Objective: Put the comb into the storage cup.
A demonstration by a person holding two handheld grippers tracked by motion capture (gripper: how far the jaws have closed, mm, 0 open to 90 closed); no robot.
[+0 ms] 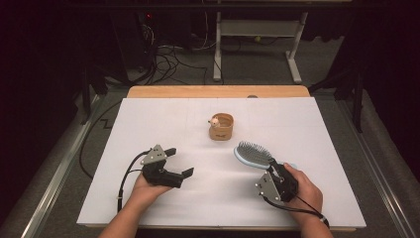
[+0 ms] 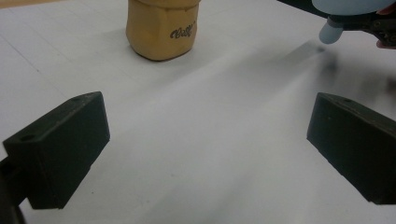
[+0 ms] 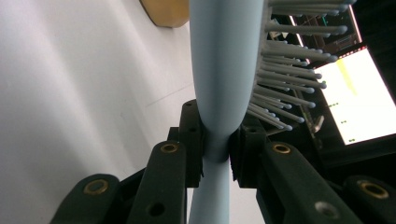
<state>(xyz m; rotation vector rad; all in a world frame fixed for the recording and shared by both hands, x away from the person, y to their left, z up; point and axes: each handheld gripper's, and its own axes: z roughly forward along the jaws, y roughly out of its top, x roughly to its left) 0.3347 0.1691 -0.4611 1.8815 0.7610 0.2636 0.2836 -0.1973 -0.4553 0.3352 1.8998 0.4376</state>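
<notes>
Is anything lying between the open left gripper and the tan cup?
Nothing: the left gripper view shows bare white tabletop between the left gripper and the tan cup.

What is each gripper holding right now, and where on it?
Right gripper clamps the blue hairbrush at its neck, just below the bristles. Left gripper is open, holding nothing.

A dim room — grey floor (image 1: 257, 69), tangled cables (image 1: 168, 59), a white desk frame (image 1: 257, 29) behind the table (image 1: 218, 91).

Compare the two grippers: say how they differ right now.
The left gripper has its jaws wide apart with nothing between them; the right gripper is shut on the blue brush. The left sits left of the tan cup, the right to its right. Both are black and hand-held.
</notes>
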